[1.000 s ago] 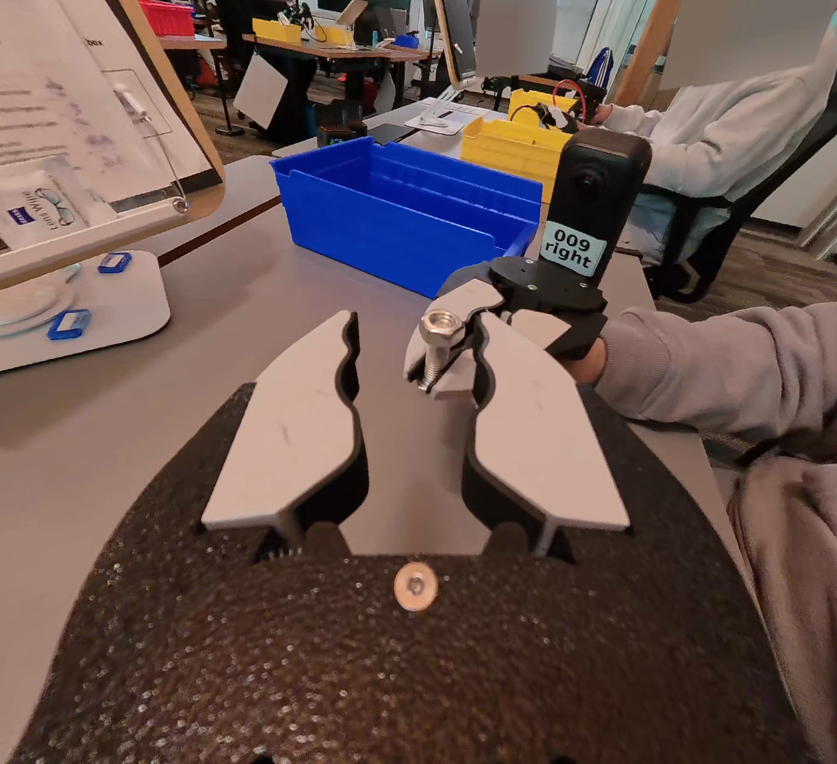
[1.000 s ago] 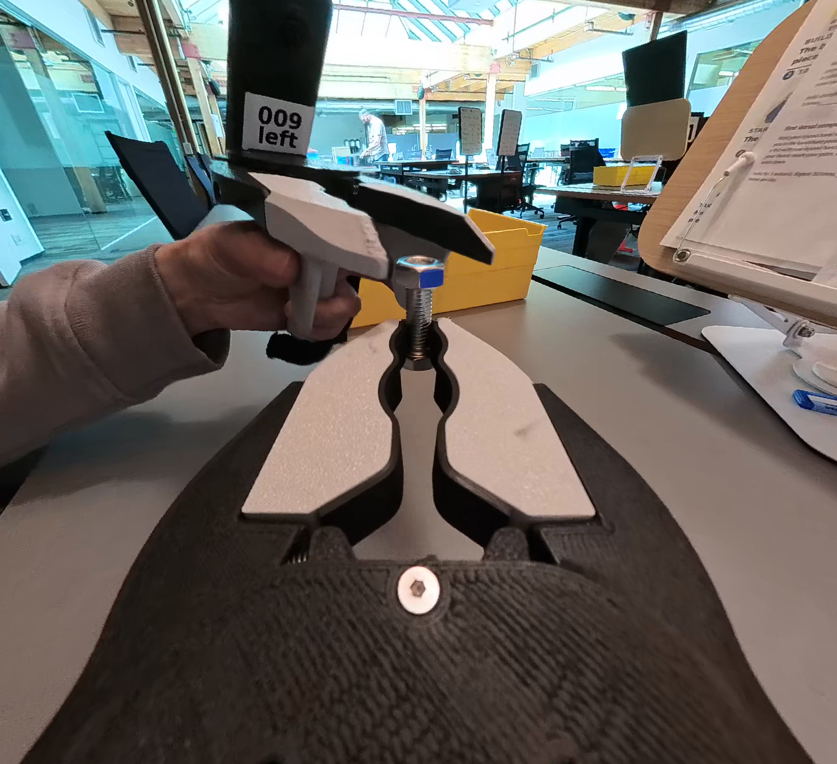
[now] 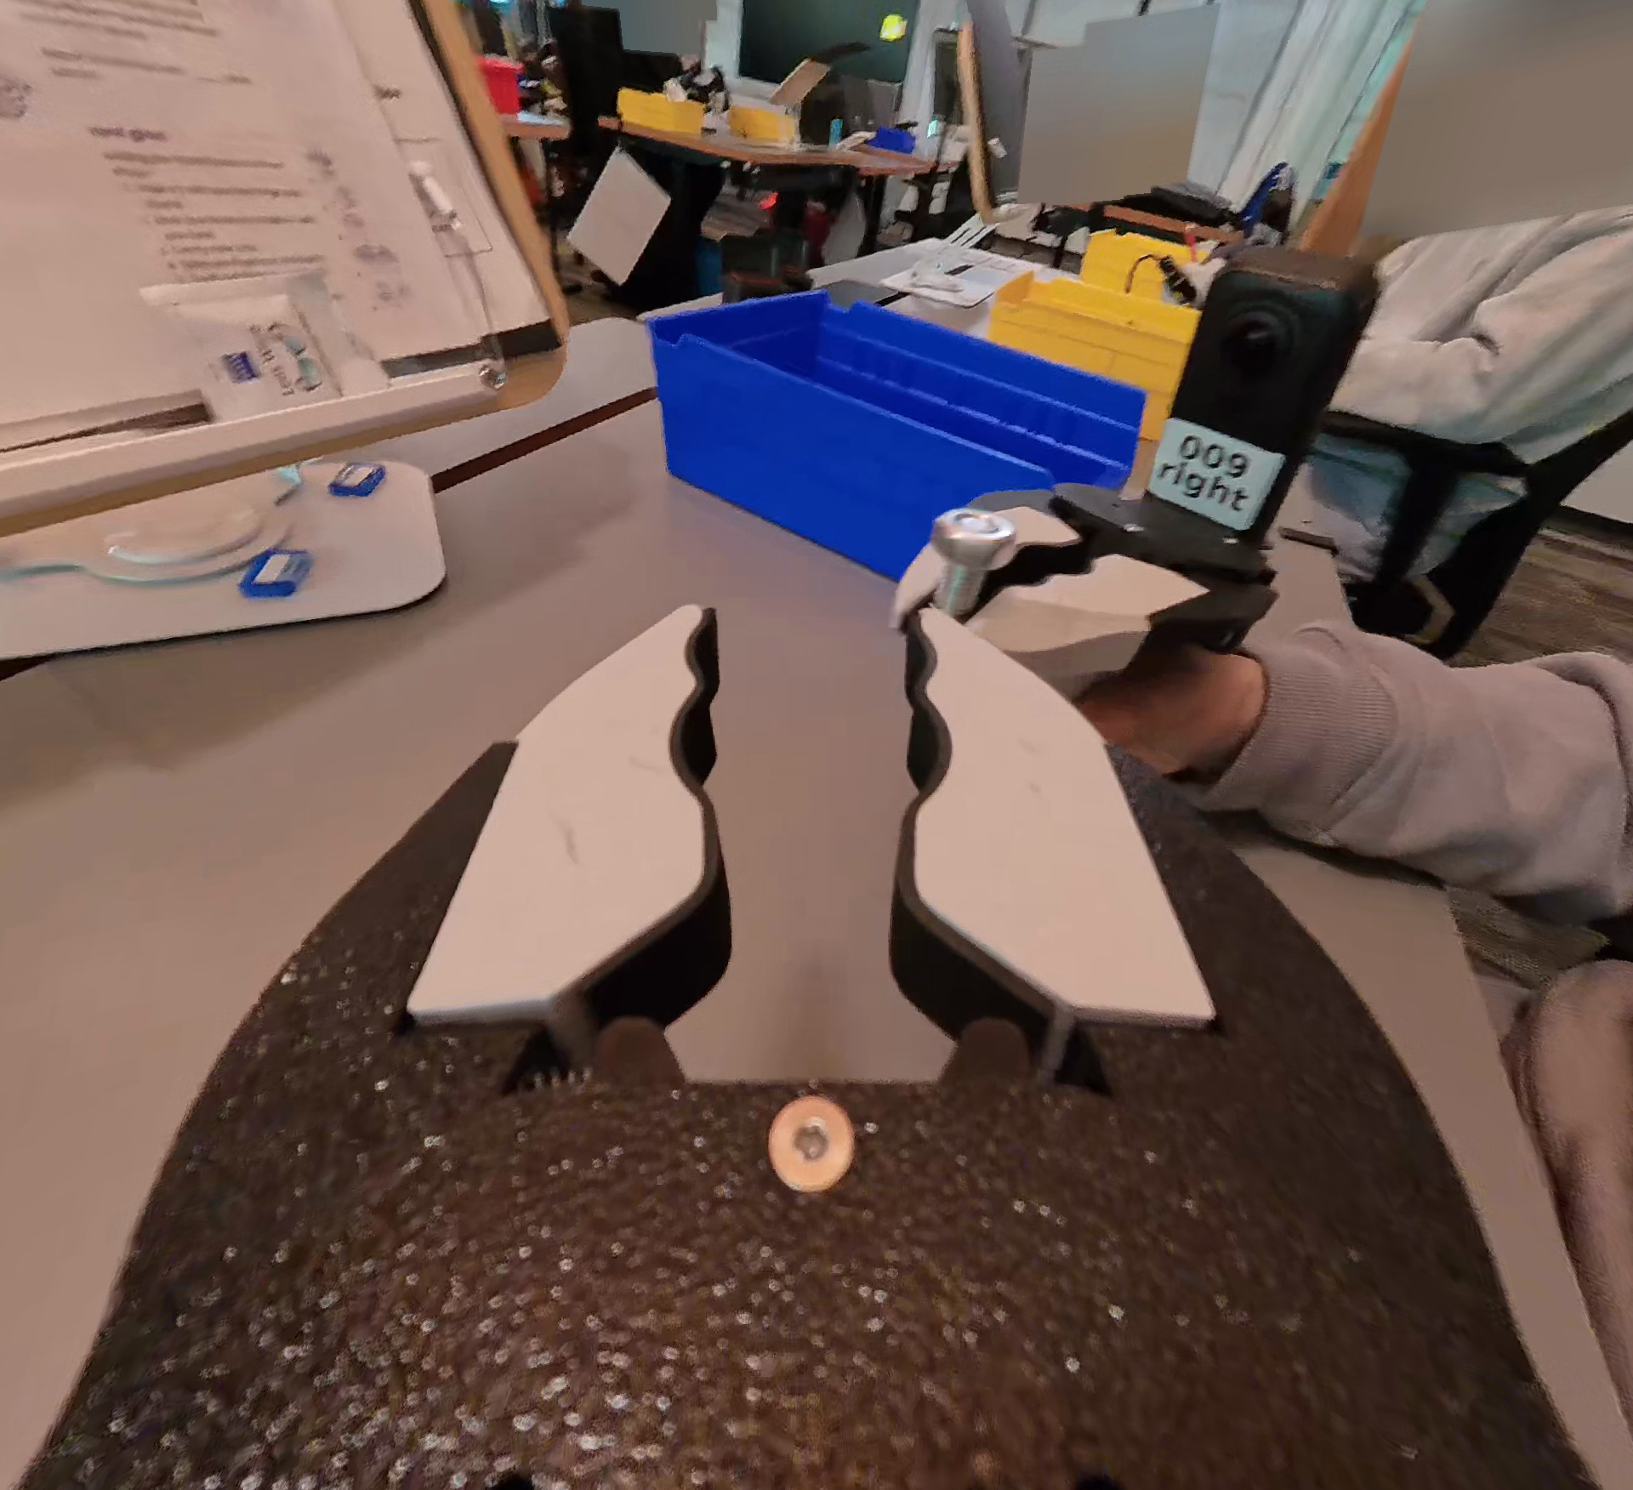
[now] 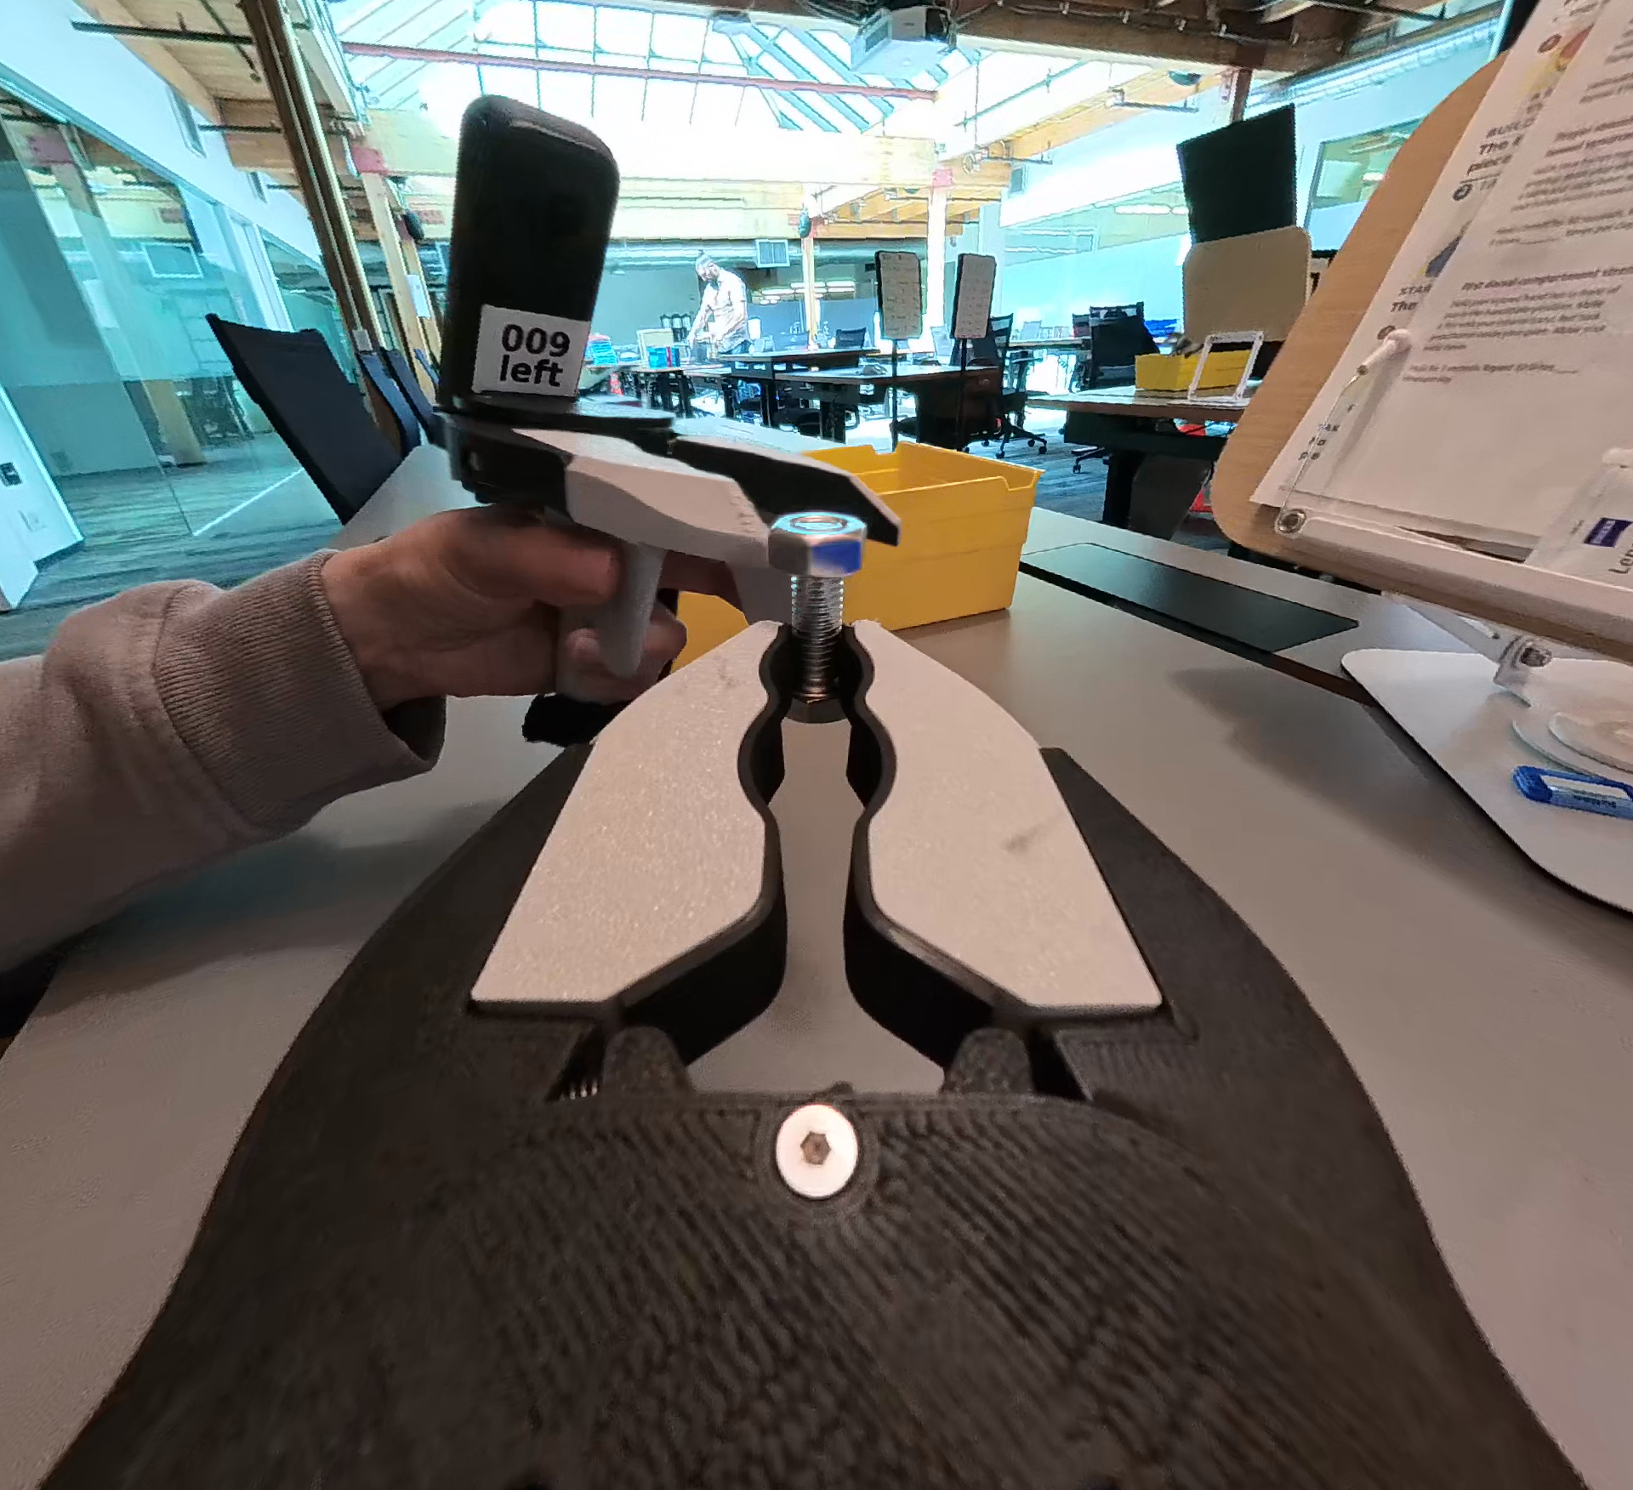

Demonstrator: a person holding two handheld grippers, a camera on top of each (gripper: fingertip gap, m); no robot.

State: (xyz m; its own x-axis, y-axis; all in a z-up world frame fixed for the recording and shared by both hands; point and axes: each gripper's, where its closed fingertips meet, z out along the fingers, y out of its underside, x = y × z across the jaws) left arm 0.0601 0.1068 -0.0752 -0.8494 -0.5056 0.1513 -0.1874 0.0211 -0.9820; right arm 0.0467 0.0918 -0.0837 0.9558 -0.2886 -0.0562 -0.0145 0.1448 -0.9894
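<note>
- Our right gripper [image 4: 817,652] is clamped on the threaded shank of a silver steel bolt [image 4: 815,635], held upright just ahead of its fingertips; both pads press the threads.
- A silver hexagonal nut [image 4: 817,544] sits at the top of that bolt, above our right fingertips.
- Our left gripper [image 3: 808,626] stands released, its jaws apart with only the grey table [image 3: 548,564] between them; in the right wrist view its tips flank the nut, and we cannot tell whether they touch it.
- Beyond the left gripper lies an empty blue plastic bin [image 3: 848,423]; a yellow plastic bin [image 4: 954,537] stands behind the bolt.
- A wooden document stand with printed sheets [image 3: 221,166] rises to the left gripper's left.
</note>
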